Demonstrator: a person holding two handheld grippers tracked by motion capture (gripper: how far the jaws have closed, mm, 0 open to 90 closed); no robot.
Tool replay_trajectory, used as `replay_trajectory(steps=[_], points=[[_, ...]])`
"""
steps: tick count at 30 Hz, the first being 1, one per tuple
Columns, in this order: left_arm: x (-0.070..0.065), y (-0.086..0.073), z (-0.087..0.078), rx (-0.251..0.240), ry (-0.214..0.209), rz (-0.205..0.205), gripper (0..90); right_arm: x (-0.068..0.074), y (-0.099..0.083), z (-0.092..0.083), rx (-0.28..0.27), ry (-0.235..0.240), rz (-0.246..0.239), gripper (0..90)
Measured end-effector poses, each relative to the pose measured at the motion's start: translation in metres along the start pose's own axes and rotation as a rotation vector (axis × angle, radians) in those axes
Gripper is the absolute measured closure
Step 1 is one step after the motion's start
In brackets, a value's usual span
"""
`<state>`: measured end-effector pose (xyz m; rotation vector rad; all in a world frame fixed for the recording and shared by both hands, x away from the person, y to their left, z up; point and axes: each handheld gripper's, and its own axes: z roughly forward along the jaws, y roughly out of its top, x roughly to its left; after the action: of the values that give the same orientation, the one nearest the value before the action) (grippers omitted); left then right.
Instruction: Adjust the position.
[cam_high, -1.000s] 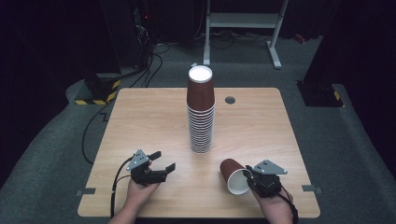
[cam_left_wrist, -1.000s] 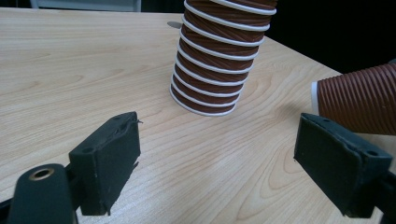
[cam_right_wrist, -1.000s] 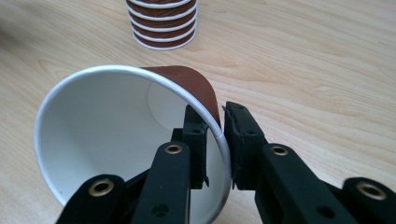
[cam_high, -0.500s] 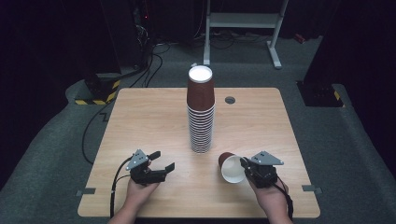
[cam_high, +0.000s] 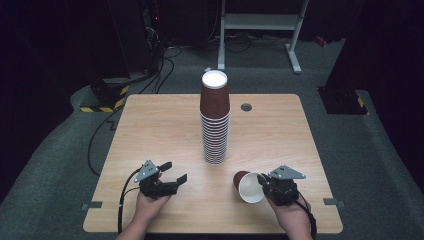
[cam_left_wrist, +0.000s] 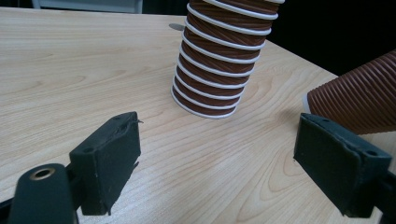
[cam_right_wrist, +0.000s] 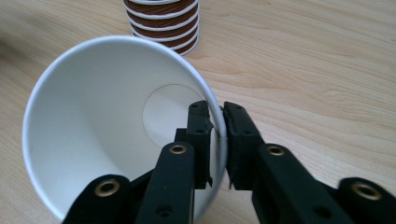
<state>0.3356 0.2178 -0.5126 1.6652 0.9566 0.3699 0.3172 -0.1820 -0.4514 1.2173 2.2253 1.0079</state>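
From the high view, the right tool sits near the front edge of the tabletop, held in a hand, and has a single brown paper cup by the rim; the cup lies tipped on its side, white mouth toward the person. Its jaws have just eased a touch wider, with the cup wall between them. The tall stack of cups stands upright mid-tabletop, just beyond and to the left of the held cup. The left tool rests near the front left, jaws apart with nothing between them.

In the left gripper view, the two black pads stand well apart over bare wood, with the stack ahead and the ribbed side of the tilted cup at the right (it is clear of the stack).

In the right gripper view, the tool is clamped on the cup's rim, one pad inside the white interior, the other outside; the stack's base is just beyond.
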Motion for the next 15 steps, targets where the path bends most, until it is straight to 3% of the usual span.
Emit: replay_trajectory(steps=[15], points=[[0.003,0.001,-0.001,-0.002,0.001,-0.005,14.8,-0.004,0.021,0.013,-0.03,-0.023,0.012,58.6]])
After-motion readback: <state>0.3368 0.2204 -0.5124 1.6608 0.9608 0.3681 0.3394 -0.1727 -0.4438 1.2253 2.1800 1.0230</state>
